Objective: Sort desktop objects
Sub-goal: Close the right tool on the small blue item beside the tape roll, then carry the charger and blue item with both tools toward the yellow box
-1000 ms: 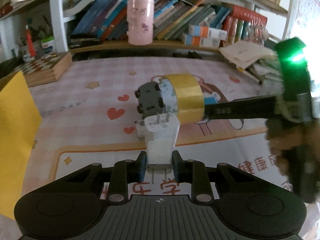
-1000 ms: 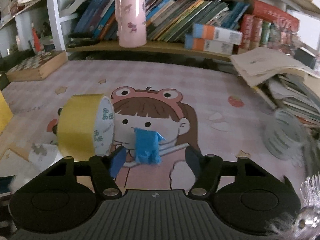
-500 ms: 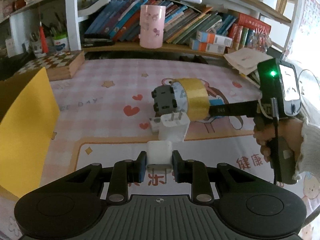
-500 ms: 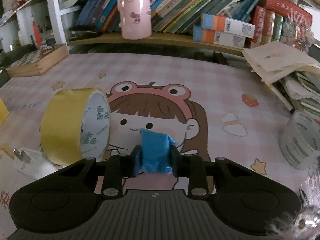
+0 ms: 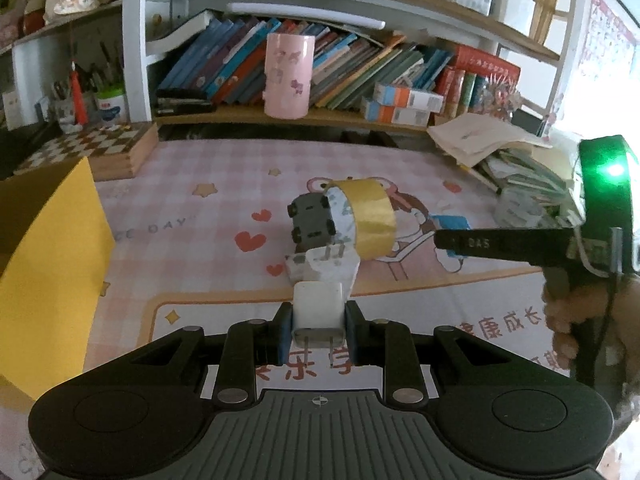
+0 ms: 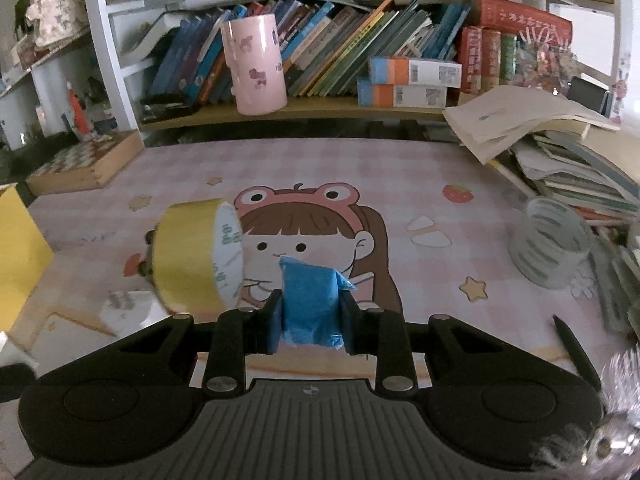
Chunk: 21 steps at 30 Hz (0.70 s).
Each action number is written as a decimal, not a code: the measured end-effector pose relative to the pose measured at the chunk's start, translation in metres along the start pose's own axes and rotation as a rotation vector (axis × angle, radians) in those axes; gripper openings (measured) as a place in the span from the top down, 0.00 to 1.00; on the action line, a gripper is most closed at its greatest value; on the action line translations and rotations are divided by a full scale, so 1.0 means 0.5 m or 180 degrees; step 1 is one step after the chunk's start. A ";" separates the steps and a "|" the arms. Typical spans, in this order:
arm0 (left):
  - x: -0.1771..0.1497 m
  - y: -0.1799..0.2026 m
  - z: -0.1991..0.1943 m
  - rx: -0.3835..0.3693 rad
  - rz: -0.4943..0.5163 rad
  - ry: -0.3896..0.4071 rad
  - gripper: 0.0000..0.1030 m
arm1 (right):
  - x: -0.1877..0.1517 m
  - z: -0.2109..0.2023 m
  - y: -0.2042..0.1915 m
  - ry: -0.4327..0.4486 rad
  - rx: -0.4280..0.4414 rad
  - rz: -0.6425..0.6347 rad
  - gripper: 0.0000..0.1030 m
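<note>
Here the left gripper (image 5: 319, 322) was clamped on a white charger (image 5: 318, 311) above the mat (image 5: 208, 220), near the yellow tape (image 5: 370, 216); the right gripper (image 6: 308, 320) pinched a blue packet (image 6: 310, 304) beside that tape.

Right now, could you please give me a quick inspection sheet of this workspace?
Surface: pink checked cartoon desk mat.
Job's things: white charger in the left gripper; blue packet in the right gripper; yellow tape roll on edge beside a grey toy car; a second white plug on the mat; clear tape roll at right.
Clutter: black pen, paper stack.
Grippers: left gripper shut; right gripper shut.
Cables: nothing seen.
Surroundings: yellow box, chessboard box, pink cup before shelved books.
</note>
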<state>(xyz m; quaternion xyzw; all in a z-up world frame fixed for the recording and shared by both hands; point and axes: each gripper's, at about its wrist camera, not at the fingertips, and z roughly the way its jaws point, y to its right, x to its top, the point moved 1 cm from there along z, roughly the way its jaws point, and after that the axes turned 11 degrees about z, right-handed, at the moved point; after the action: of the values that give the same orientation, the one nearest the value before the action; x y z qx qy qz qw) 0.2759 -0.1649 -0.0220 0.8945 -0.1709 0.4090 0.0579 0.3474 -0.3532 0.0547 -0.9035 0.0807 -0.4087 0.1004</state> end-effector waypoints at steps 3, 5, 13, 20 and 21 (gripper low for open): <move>-0.004 -0.003 -0.017 -0.0001 -0.0019 0.0047 0.76 | -0.007 -0.031 -0.007 0.0034 0.0004 0.0020 0.75; -0.008 -0.007 -0.032 -0.0007 -0.0049 0.0087 0.76 | -0.013 -0.054 -0.014 0.0061 0.0016 0.0048 0.75; -0.031 -0.017 -0.089 -0.0041 -0.0100 0.0210 0.76 | -0.062 -0.147 -0.049 0.0041 0.0120 0.0232 0.75; -0.064 -0.030 -0.131 -0.0084 -0.0120 0.0272 0.76 | -0.125 -0.215 -0.082 -0.0010 0.0121 0.0219 0.75; -0.070 -0.032 -0.138 -0.0091 -0.0116 0.0282 0.76 | -0.134 -0.224 -0.090 -0.0012 0.0112 0.0184 0.75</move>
<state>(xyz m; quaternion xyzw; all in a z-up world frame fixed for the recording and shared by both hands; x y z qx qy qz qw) 0.2114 -0.1240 -0.0023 0.8776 -0.1577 0.4445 0.0856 0.2220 -0.3075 0.0896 -0.8997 0.0994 -0.4053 0.1282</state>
